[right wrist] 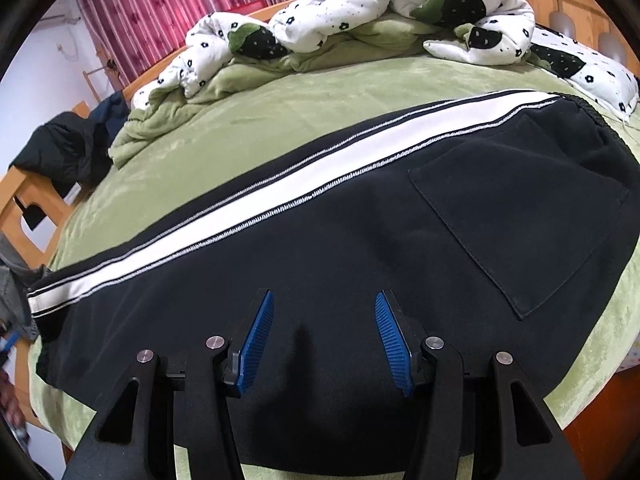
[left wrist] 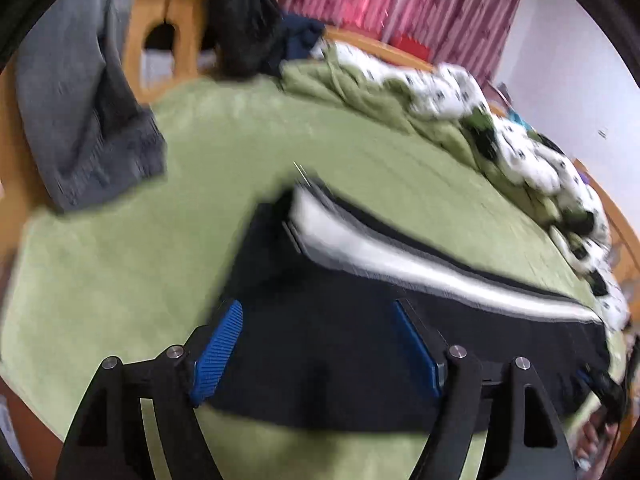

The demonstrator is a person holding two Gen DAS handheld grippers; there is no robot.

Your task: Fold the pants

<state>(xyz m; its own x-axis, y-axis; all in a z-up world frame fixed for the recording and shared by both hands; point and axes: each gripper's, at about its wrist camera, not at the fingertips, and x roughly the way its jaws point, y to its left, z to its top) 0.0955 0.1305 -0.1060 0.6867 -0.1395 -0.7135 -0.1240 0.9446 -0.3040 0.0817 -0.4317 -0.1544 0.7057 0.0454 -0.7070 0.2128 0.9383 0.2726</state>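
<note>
We judge the black track pants with the white side stripe (right wrist: 320,216) already folded leg over leg, lying lengthwise on the green plush bed cover (right wrist: 280,120), so the next fold should bring cuff toward waistband. At the pants' cuff end, our left tool (left wrist: 316,344) stands wide open above the cloth, its blue pads touching nothing. We would re-grip both layers at the cuff corner so neither slips. Toward the pocket end, our right tool (right wrist: 324,340) hangs partly open over the black cloth, holding nothing. Beyond the stripe lies bare cover, then the white flower-print quilt (right wrist: 360,8). The near edge of the pants runs close to the bed's edge, so we should carry the fold along the pants.
</note>
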